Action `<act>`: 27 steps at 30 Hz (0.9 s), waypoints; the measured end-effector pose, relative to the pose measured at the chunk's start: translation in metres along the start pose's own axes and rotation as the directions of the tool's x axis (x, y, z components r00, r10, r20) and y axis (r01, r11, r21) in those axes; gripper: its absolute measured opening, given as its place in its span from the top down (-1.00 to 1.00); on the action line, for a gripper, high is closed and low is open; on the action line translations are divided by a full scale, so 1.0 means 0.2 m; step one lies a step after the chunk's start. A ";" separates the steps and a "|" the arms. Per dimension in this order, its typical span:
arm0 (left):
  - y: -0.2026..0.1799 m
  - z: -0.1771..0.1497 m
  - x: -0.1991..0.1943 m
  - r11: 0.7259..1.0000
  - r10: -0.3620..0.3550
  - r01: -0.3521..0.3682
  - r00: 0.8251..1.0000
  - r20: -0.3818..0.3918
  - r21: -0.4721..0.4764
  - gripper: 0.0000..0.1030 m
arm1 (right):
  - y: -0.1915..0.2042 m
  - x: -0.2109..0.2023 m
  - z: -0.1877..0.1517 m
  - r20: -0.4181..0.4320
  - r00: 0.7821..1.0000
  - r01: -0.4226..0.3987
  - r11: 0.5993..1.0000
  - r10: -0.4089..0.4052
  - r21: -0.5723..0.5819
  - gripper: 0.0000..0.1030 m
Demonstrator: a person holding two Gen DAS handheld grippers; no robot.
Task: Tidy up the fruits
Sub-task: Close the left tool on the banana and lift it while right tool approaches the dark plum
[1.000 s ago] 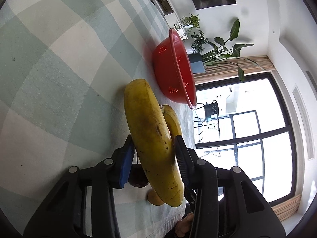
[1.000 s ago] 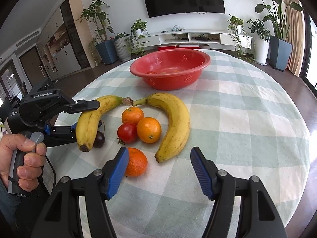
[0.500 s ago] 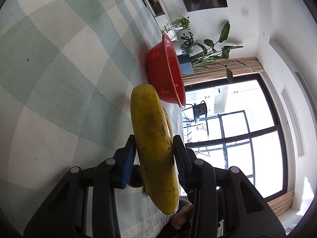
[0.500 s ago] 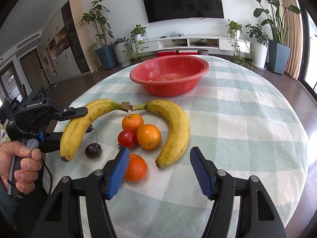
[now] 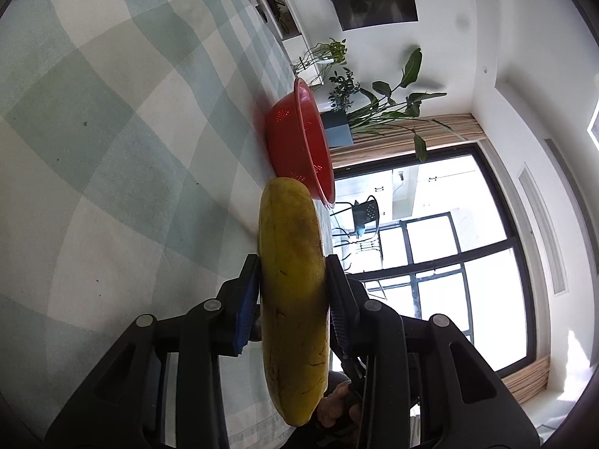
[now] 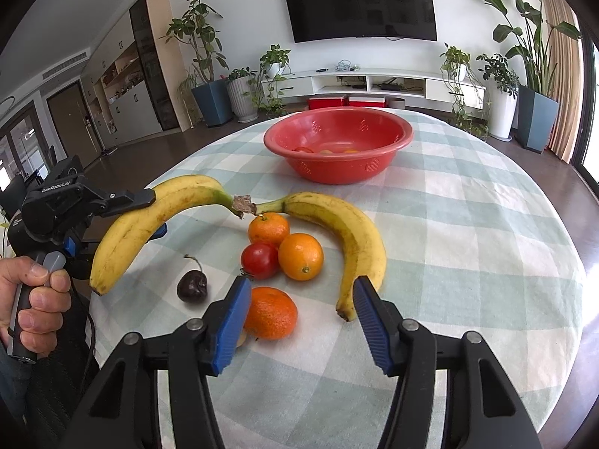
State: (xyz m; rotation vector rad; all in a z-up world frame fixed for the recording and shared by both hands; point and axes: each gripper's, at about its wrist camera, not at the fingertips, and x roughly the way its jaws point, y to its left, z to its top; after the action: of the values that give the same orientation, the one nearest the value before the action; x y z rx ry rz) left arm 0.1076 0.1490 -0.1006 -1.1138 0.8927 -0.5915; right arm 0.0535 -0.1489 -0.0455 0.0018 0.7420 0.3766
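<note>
My left gripper (image 5: 292,262) is shut on a yellow banana (image 5: 292,299), gripped across its middle, and its jaws are still closing. The right wrist view shows that banana (image 6: 176,202) held above the cloth at the left, stem toward a second banana (image 6: 352,232) lying on the table. Between them sit two oranges (image 6: 300,256), a red tomato (image 6: 260,260) and a dark cherry (image 6: 191,286). My right gripper (image 6: 301,299) hovers with its jaws closing, a third orange (image 6: 271,312) by its left pad, untouched. A red bowl (image 6: 338,149) stands behind.
The round table wears a green-and-white checked cloth (image 6: 468,243). The bowl (image 5: 295,149) holds a few fruits. A hand (image 6: 37,299) holds the left gripper's handle at the table's left edge. Potted plants and a TV cabinet stand along the far wall.
The left gripper has lifted its banana and carried it left, away from the pile, uncovering the cherry. The right gripper's jaws have narrowed a little; it has hardly moved.
</note>
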 end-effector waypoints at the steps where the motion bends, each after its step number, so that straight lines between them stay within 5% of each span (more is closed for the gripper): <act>1: 0.01 -0.01 -0.01 1.000 0.015 -0.015 1.000 -0.002 -0.001 0.38 | 0.01 0.00 0.00 0.002 1.000 -0.002 1.000 0.002 -0.014 -0.18; 10: -0.05 -0.02 0.07 0.971 0.209 -0.198 0.975 -0.078 0.131 0.36 | 0.04 0.02 -0.01 -0.016 1.000 -0.002 0.999 0.001 -0.039 -0.17; 14: -0.13 0.02 0.15 0.908 0.379 -0.349 0.920 -0.100 0.231 0.19 | 0.04 0.02 -0.01 -0.017 1.000 -0.004 0.999 0.003 -0.044 -0.17; 21: -0.25 -0.02 0.25 0.755 0.542 -0.467 0.840 -0.036 0.460 0.34 | 0.04 0.01 -0.02 -0.012 1.000 -0.008 0.999 0.008 -0.033 -0.17; 24: -0.28 -0.03 0.27 0.721 0.559 -0.474 0.829 -0.020 0.506 0.35 | 0.05 0.01 -0.02 -0.010 1.000 -0.010 0.999 0.010 -0.042 -0.17; 27: -0.30 -0.02 0.25 0.717 0.553 -0.480 0.833 0.006 0.506 0.36 | 0.05 0.00 -0.02 -0.006 1.000 -0.010 0.999 0.010 -0.044 -0.17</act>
State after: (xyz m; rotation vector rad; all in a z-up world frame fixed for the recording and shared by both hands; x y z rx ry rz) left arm 0.1316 0.0864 -0.0599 -0.3224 1.0552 -0.3919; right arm 0.0486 -0.1400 -0.0473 -0.0368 0.7394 0.4024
